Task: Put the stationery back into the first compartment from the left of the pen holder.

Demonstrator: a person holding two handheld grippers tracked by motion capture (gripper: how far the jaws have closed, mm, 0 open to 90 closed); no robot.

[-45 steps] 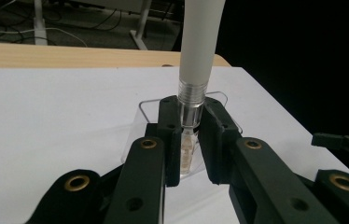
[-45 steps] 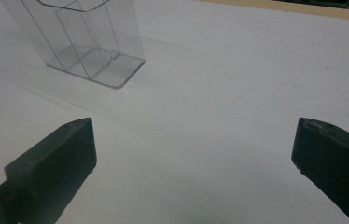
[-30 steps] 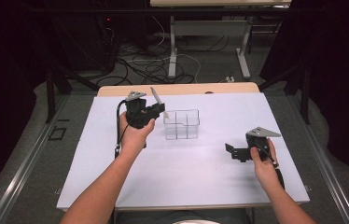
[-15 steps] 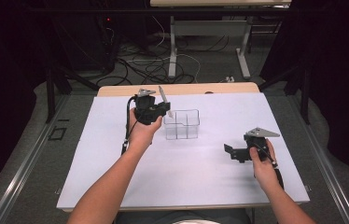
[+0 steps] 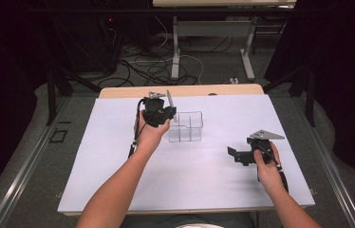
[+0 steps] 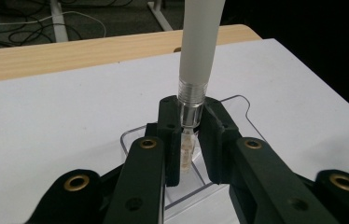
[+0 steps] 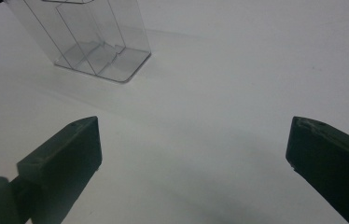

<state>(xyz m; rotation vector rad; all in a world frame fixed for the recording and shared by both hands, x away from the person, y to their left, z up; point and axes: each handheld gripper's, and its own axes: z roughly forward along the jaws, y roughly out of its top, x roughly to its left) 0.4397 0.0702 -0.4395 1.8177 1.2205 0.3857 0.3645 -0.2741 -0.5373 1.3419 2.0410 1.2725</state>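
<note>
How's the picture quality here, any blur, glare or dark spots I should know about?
High view: white table cover evenly lit, surroundings nearly black. Left gripper view: white-capped clear tube fairly sharp, black jaws close to the lens soft. Right gripper view: clear organizer shows faint reflections, near jaws blurred, soft shadow under them.

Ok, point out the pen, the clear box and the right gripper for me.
pen (image 6: pixel 199 42): left gripper view, on its white barrel above the jaws.
clear box (image 5: pixel 186 127): high view, on its front wall.
right gripper (image 7: pixel 193 163): right gripper view, midway between its two wide-apart fingertips.
</note>
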